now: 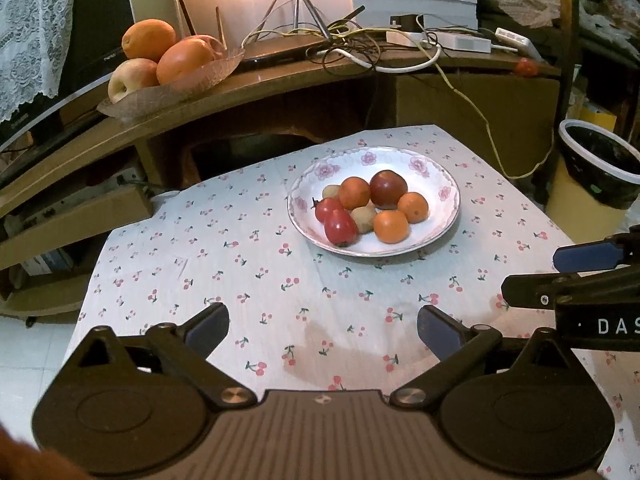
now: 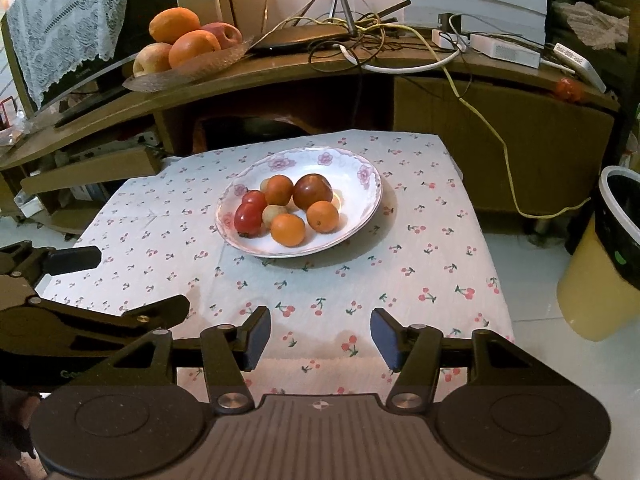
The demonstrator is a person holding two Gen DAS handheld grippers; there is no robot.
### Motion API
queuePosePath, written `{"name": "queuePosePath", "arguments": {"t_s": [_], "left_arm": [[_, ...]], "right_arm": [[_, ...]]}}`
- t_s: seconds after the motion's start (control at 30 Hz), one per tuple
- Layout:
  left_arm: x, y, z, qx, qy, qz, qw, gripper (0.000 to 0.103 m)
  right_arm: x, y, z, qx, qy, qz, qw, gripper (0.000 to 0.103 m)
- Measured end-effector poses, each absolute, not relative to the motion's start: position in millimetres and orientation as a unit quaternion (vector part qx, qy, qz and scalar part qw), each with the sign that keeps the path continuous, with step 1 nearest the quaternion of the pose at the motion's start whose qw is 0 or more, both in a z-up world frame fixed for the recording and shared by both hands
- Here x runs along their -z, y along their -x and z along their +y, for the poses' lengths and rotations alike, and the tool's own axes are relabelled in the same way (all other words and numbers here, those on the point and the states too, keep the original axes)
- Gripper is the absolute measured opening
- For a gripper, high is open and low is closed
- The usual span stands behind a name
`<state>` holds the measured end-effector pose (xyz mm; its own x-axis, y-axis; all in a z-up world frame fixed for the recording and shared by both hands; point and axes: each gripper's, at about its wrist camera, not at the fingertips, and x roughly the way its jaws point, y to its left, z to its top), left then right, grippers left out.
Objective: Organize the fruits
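Note:
A white flowered plate (image 1: 444, 216) (image 2: 360, 200) sits on the cherry-print tablecloth (image 1: 240, 264) (image 2: 420, 272). It holds several small fruits: oranges (image 1: 391, 226) (image 2: 288, 230), red tomatoes (image 1: 340, 228) (image 2: 248, 219), a dark red apple (image 1: 388, 189) (image 2: 313, 191) and small pale fruits (image 1: 363, 218). My left gripper (image 1: 323, 330) is open and empty, near the table's front, short of the plate. My right gripper (image 2: 320, 338) is open and empty, also short of the plate. Each gripper shows at the edge of the other's view.
A leaf-shaped dish (image 1: 132, 100) (image 2: 192, 72) with large oranges and apples stands on the wooden shelf (image 1: 280, 76) behind the table, beside tangled cables (image 1: 360, 48) and adapters. A yellow bin with a black liner (image 1: 592, 184) (image 2: 604, 256) stands right of the table.

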<state>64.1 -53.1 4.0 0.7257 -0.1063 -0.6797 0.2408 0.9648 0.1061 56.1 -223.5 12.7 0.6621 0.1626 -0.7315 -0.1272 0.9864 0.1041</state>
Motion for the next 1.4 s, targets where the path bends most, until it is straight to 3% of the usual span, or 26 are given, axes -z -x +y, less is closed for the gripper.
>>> {"name": "queuePosePath", "arguments": {"t_s": [1.4], "left_arm": [[4.2,-28.2,-49.8,0.081,-0.091,0.375,0.919,0.103]], "right_arm": [[-10.5,-15.9,-214.7,-0.084,-0.02,0.411,0.908,0.06]]}}
